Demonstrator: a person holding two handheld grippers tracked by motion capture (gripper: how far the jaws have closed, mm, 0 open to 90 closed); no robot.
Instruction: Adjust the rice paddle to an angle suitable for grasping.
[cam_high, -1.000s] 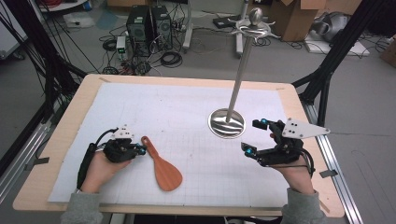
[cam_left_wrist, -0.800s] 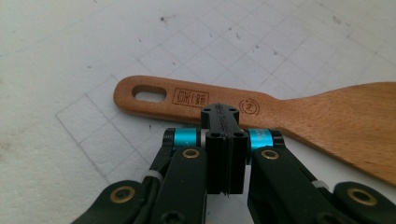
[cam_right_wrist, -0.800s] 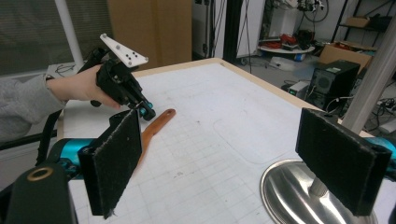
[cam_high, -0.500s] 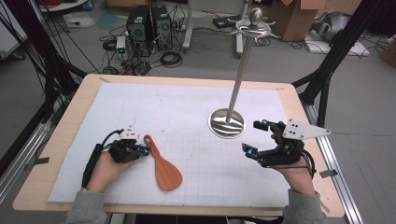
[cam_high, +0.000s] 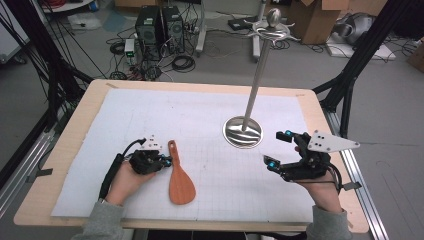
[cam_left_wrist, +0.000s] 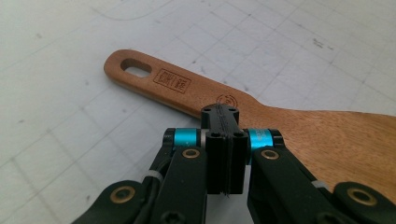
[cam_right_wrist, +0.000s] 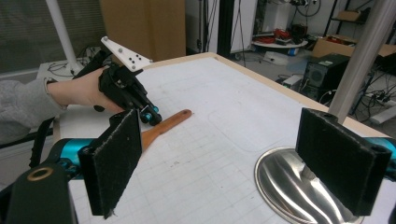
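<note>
The left tool (cam_high: 167, 161), jaws closed and empty, seemingly touches the wooden spatula (cam_high: 179, 179); the right tool (cam_high: 278, 148) gapes empty.

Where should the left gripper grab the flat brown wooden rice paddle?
Grip the narrow handle of the brown wooden rice paddle, approaching from its left edge, where the shut left gripper sits. The paddle lies flat; the handle looks narrow enough for open jaws to span.

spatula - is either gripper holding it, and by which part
Neither holds it. The left gripper is shut with nothing between its pads, tips just over the wooden spatula at its neck; the right gripper is open.
</note>
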